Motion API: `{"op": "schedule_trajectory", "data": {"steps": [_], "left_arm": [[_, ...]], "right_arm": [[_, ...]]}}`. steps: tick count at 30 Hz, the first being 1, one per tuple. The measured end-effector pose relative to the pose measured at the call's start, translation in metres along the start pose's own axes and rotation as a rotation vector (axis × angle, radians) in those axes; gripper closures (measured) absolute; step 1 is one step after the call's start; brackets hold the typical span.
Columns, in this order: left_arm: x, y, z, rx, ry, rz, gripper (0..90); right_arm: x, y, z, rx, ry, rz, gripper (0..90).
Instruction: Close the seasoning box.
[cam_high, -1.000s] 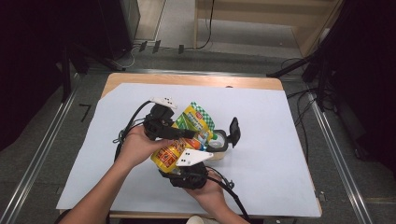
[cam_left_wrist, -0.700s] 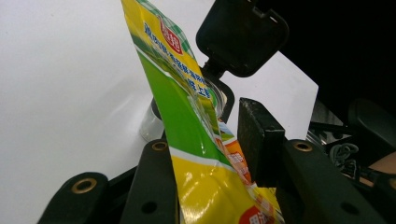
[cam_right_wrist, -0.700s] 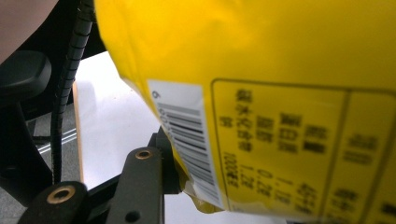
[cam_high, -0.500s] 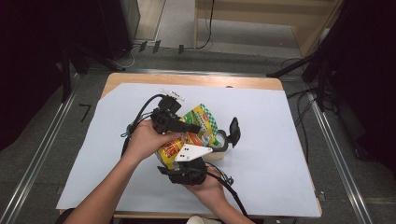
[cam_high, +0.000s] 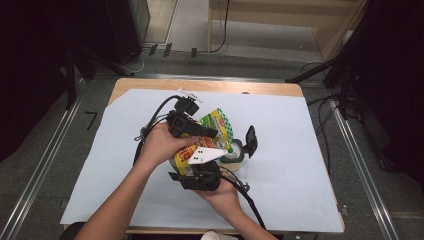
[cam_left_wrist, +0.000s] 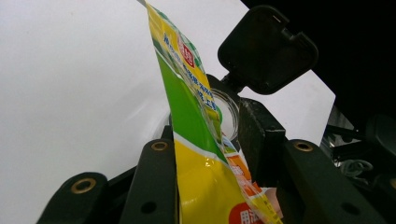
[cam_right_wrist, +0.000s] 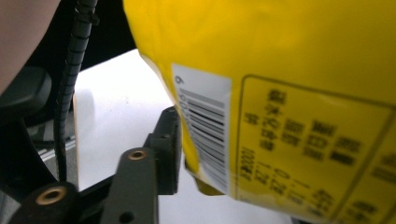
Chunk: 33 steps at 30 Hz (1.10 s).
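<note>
Both grippers are holding a yellow-green pouch (cam_high: 216, 131) near the table's middle: left gripper (cam_left_wrist: 210, 154) clamping it, its jaws lately easing wider; right gripper (cam_right_wrist: 187, 163) gripping its base, jaws likewise easing; next, presumably tilting it over the open jar (cam_high: 234, 150).

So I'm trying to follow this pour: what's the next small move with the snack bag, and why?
Probably tip the snack bag further toward the open clear container. The left tongs and the right tongs both have the bag between them, its top edge close to the container's mouth, and the black lid is flipped up.

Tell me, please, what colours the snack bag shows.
Yellow and green bag, best in the left gripper view.
</note>
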<state>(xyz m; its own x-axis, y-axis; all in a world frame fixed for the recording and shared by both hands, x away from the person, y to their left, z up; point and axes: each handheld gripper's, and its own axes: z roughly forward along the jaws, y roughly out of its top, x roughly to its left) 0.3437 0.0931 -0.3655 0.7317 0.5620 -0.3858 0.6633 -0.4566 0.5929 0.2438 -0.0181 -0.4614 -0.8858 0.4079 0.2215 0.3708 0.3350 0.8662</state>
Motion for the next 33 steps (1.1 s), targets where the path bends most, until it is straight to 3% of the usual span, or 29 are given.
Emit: {"op": "schedule_trajectory", "data": {"steps": [3, 9, 20, 27, 33], "left_arm": [[-0.003, 0.0, 0.001, 0.0, 0.009, 0.01, 65.5], [-0.003, 0.001, 0.004, 0.011, -0.01, 0.018, 63.9], [-0.004, -0.002, 0.0, -0.014, -0.028, 0.016, 59.4], [-0.005, -0.002, -0.001, -0.019, -0.019, 0.023, 59.9], [-0.007, -0.003, -0.002, -0.025, -0.014, 0.033, 60.6]], "right_arm": [[-0.002, -0.001, -0.001, -0.001, 0.0, 0.011, 63.5], [-0.001, -0.003, -0.004, -0.007, -0.006, 0.021, 64.0], [-0.002, -0.002, -0.01, -0.032, 0.017, 0.065, 62.9], [0.001, -0.001, -0.009, -0.021, 0.009, 0.019, 57.9], [0.003, 0.0, -0.01, 0.001, -0.019, -0.017, 62.7]]}}
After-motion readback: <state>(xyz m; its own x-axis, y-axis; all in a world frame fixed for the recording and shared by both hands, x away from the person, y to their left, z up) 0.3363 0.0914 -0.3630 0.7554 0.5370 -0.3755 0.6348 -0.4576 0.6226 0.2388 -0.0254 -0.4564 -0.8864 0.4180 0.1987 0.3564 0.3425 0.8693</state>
